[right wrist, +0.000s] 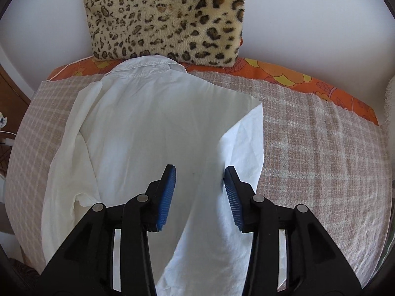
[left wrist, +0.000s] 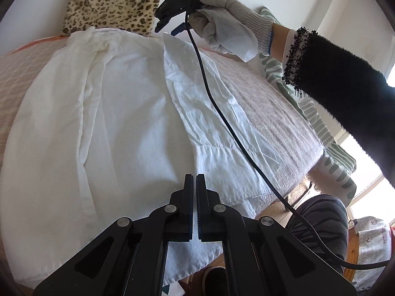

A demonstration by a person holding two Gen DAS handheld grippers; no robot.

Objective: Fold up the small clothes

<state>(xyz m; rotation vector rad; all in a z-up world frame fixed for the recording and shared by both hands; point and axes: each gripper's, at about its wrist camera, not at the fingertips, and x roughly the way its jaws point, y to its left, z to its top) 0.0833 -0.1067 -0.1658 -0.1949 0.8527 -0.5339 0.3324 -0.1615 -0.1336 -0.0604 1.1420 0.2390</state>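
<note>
A white collared shirt (right wrist: 148, 123) lies back-up on a checked beige blanket (right wrist: 321, 148), collar toward the far wall. Its right side and sleeve (right wrist: 244, 153) are folded in over the back; the left sleeve (right wrist: 71, 143) lies folded along the left side. My right gripper (right wrist: 200, 175) is open above the shirt's lower middle, holding nothing. In the left wrist view the shirt (left wrist: 111, 123) fills the middle, and my left gripper (left wrist: 195, 180) is shut and empty above its hem. The right gripper (left wrist: 172, 14) shows there, held high in a gloved hand (left wrist: 229, 24) over the folded edge.
A leopard-print cushion (right wrist: 167, 17) leans on the white wall behind the collar. An orange floral sheet (right wrist: 308, 81) shows under the blanket. A black cable (left wrist: 222, 113) hangs from the right gripper across the shirt. A green-striped cloth (left wrist: 328, 133) and windows lie to the right.
</note>
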